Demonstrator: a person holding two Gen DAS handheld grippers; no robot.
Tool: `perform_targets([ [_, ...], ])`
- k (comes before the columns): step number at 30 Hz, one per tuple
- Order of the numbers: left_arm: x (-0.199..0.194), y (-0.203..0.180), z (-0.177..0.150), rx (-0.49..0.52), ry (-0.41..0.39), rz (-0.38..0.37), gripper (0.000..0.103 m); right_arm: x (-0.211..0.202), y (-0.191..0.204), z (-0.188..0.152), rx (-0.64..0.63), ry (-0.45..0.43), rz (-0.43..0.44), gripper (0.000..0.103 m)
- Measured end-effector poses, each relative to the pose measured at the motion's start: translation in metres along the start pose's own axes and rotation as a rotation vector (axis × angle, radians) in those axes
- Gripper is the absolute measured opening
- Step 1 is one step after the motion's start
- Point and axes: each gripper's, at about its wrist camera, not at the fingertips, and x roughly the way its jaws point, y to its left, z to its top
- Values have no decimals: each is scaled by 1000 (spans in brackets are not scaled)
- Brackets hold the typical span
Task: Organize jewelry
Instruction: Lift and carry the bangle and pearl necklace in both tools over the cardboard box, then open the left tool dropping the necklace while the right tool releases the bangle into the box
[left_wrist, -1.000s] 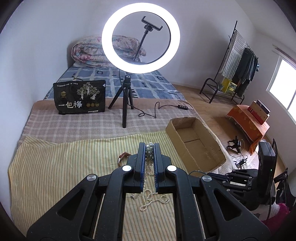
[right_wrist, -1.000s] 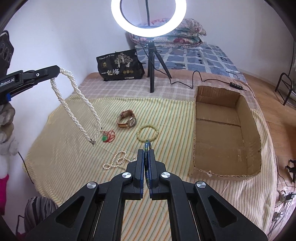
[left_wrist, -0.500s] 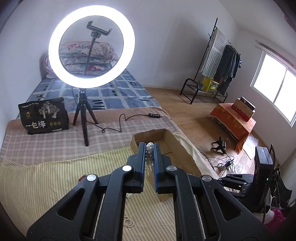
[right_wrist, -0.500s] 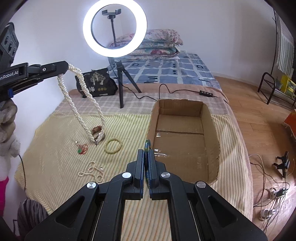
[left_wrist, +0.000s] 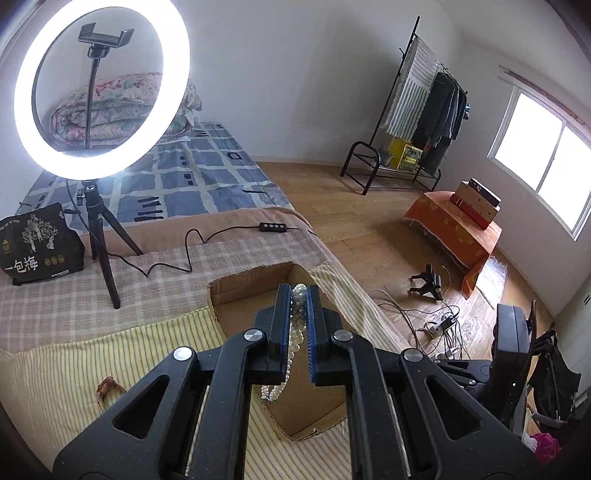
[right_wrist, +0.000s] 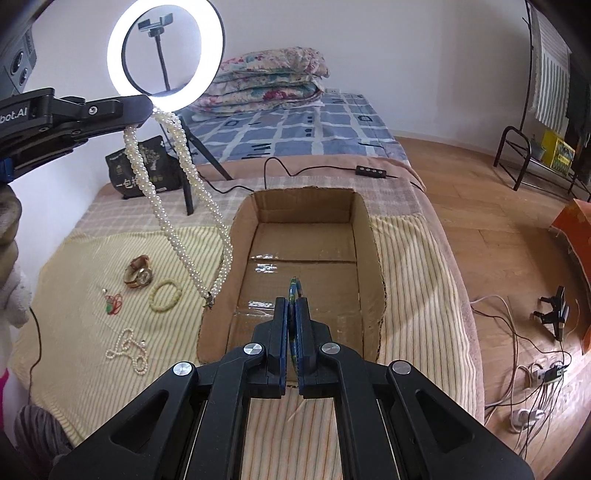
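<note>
The pearl necklace (right_wrist: 177, 206) hangs in a long loop from my left hand-held gripper (right_wrist: 147, 110), whose jaws are pinched shut on its top beads. The loop hangs almost straight down. Its low end, with the little clasp, sits right at the left wall of the cardboard box (right_wrist: 369, 236), not clearly inside yet. The box lies on the bed by the right edge, with its long side running away from me.

My right hand-held gripper (right_wrist: 294, 314) is closed on a thin green and blue bangle (right_wrist: 294, 291) that stands on edge between the jaws. It is over the near part of the box, so this hand looks closer to a drop.

I think the left hand must go a bit more toward the box middle so the loop falls inside.

A watch (right_wrist: 139, 272), a pale bead bracelet (right_wrist: 165, 294), a red cord charm (right_wrist: 113, 303) and a small pearl string (right_wrist: 128, 350) lie on the striped cloth, left of the box.
</note>
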Motion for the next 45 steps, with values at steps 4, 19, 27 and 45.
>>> perform_targets([
  [4,24,5,1,-15,21,10,6,9,-10,-2,14,14,-2,2],
  [19,70,19,-16,-22,110,40,6,38,-15,-12,21,56,8,3],
  [27,67,19,-20,-9,105,71,55,28,-4,-12,-28,2,-56,73],
  [45,-7,42,-24,17,55,147,55,-9,19,-8,-2,-43,-73,73],
])
